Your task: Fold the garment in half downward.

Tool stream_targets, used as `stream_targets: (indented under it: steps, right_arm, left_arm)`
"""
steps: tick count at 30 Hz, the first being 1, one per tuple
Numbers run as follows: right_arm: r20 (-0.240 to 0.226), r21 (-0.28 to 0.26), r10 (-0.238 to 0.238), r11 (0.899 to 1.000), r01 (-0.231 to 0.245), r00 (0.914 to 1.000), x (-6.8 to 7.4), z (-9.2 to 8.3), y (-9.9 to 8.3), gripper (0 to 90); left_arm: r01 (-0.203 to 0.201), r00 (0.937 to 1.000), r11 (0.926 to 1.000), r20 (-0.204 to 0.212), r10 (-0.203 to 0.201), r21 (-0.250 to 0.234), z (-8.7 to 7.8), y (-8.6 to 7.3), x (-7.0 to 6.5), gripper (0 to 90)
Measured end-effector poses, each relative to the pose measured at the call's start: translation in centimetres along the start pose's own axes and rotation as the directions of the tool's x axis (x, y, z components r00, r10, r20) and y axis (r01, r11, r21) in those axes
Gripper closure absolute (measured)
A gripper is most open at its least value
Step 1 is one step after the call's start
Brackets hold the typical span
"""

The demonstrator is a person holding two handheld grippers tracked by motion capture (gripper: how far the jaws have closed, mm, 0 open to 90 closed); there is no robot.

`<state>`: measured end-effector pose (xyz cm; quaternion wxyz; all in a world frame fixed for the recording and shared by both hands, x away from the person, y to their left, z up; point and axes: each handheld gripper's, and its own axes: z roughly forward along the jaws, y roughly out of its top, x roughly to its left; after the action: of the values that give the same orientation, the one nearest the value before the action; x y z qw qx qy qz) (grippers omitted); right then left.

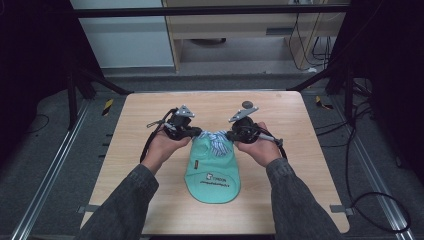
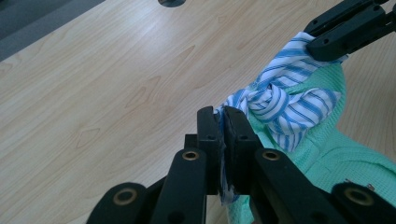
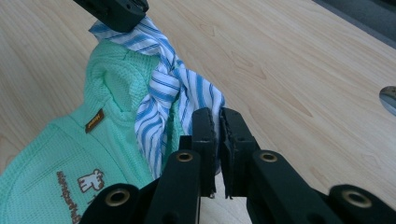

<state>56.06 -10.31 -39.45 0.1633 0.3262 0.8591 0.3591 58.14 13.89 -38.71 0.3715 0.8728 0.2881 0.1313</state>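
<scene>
While both jaws were clamped tight, each pinched one end of the striped cloth (image 1: 218,141), which was knotted in the middle over the collar of the green garment (image 1: 212,172). The left gripper (image 1: 192,133) held the cloth's end at nine o'clock of the knot; the right gripper (image 1: 231,135) held the other end at three o'clock. The two stood near each other with the knot between them, at about the middle of the table (image 1: 135,130).

In the left gripper view, the jaws were closed on a thin fold of the cloth (image 2: 280,105), whose edge poked out below the pads; the knot lay at about two o'clock of the jaws, and the right gripper (image 2: 327,44) bit the far end at the upper right. The garment (image 2: 322,154) lay under and beside the knot.

In the right gripper view, the jaws were shut on the cloth (image 3: 161,93), which twisted away toward eleven o'clock to the left gripper (image 3: 119,16). The garment (image 3: 60,154) spread toward eight o'clock, with a small brown tag (image 3: 94,121) near its collar and a printed logo (image 3: 79,186) lower down.

The garment lay flat on the table, its hem toward six o'clock and its collar end lifted a little with the cloth. A small round disc (image 1: 247,104) sat on the table at twelve o'clock of the right gripper, well apart from the garment.

No container was on the table.
</scene>
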Motion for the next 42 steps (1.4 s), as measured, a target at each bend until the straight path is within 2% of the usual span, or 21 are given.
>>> stream_targets:
  steps: [9, 15, 24, 28, 32, 35, 42]
  right_arm:
    - [0.010, -0.012, -0.018, 1.000, 0.018, 0.9998, -0.5, -0.3, 0.8, 85.8]
    - [0.030, -0.022, -0.040, 0.999, 0.041, 0.9988, -0.6, -0.8, 1.7, 85.9]
    - [0.054, -0.033, -0.048, 0.998, 0.050, 0.9974, -0.9, -1.3, 2.3, 85.9]
    - [0.065, -0.024, -0.056, 0.998, 0.057, 0.9964, -0.9, -1.4, 1.8, 85.8]
    - [0.065, -0.024, -0.062, 0.998, 0.064, 0.9959, -0.7, -1.4, 1.2, 85.9]
    - [0.079, -0.021, -0.069, 0.997, 0.071, 0.9945, -0.6, -1.3, 1.1, 85.8]
    - [0.104, -0.025, -0.046, 0.999, 0.049, 0.9935, -1.6, -0.4, 1.0, 85.8]
  left_arm:
    - [-0.002, 1.0000, 0.9998, -0.010, 0.002, -0.020, -0.5, 0.5, 0.3, 86.1]
    - [-0.010, 0.9998, 0.9994, -0.020, 0.009, -0.034, -1.0, 1.2, 0.5, 86.2]
    - [-0.019, 0.9992, 0.9986, -0.035, 0.018, -0.049, -1.1, 2.1, 0.5, 86.2]
    - [-0.054, 0.9973, 0.9976, -0.052, 0.051, -0.045, -1.1, 2.2, -0.4, 86.1]
    - [-0.103, 0.9916, 0.9944, -0.081, 0.101, -0.024, -1.0, 2.1, -1.3, 86.1]
    - [-0.095, 0.9918, 0.9951, -0.087, 0.093, -0.025, -0.6, 2.2, -1.3, 86.1]
    - [-0.071, 0.9936, 0.9972, -0.091, 0.068, -0.026, 0.6, 2.5, -0.5, 86.0]
